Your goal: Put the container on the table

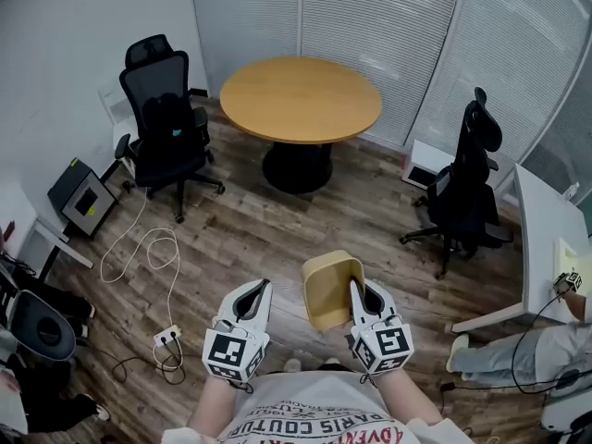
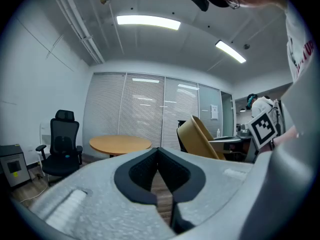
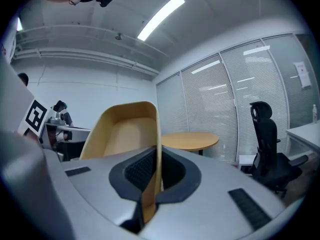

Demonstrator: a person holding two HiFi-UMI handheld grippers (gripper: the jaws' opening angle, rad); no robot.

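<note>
A tan, open-topped container [image 1: 329, 287] hangs above the wooden floor, close in front of me. My right gripper [image 1: 362, 296] is shut on its right wall, and in the right gripper view that wall [image 3: 152, 184] stands pinched between the dark pads. My left gripper [image 1: 255, 295] sits beside it to the left, shut and holding nothing. In the left gripper view the container [image 2: 199, 138] shows tilted at the right. The round wooden table [image 1: 301, 99] stands farther ahead, bare on top; it also shows in the gripper views [image 2: 120, 144] [image 3: 190, 140].
A black office chair [image 1: 166, 123] stands left of the table, another black chair [image 1: 467, 192] at the right. A white desk [image 1: 548, 248] runs along the right edge. A cable and power strip [image 1: 166, 339] lie on the floor at the left, near a small black box [image 1: 81, 197].
</note>
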